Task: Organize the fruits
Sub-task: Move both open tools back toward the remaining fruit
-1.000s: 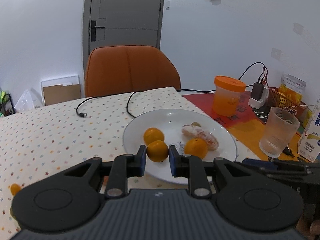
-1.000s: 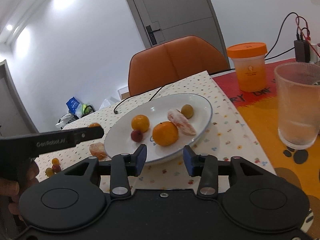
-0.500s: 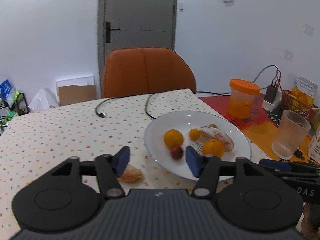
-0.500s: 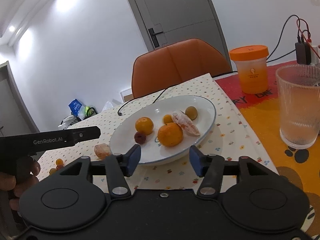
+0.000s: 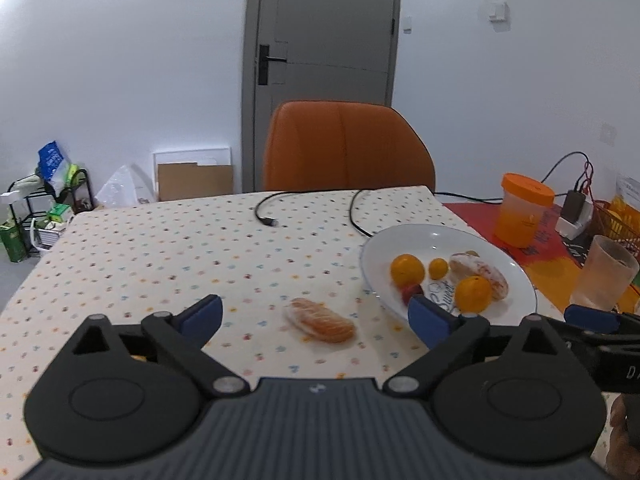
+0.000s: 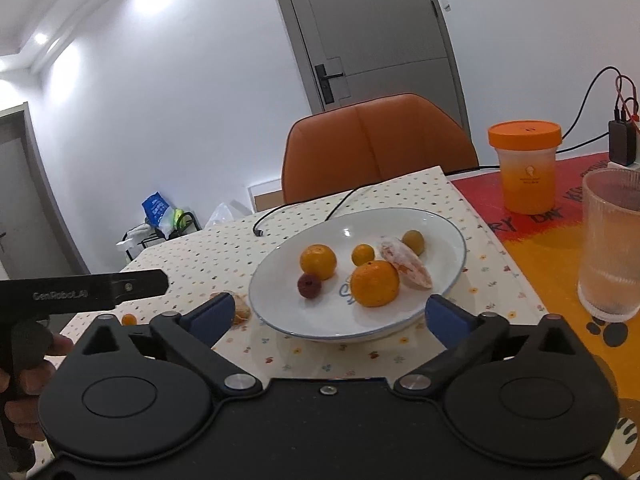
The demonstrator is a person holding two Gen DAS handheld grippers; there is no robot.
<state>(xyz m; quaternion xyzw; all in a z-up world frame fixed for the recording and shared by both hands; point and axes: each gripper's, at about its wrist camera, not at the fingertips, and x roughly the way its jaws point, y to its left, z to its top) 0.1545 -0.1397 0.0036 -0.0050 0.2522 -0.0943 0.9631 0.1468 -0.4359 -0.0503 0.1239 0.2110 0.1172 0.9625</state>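
We are looking at a round white plate (image 6: 448, 240) on the dotted surface (image 5: 160, 256). It is holding two round oranges (image 6: 318, 261), a small orange fruit (image 6: 363, 254), a little dark red fruit (image 6: 309, 286), a yellow-green fruit (image 6: 413, 241) and a peeled orange piece (image 6: 405, 264). Another peeled orange piece (image 5: 319, 319) is lying flat on the cloth just left of the plate, its long side pointing left to right. We are holding our left gripper (image 5: 316, 320) and right gripper (image 6: 328, 314) with jaws wide and empty. A tiny orange fruit (image 6: 129, 319) is half hidden.
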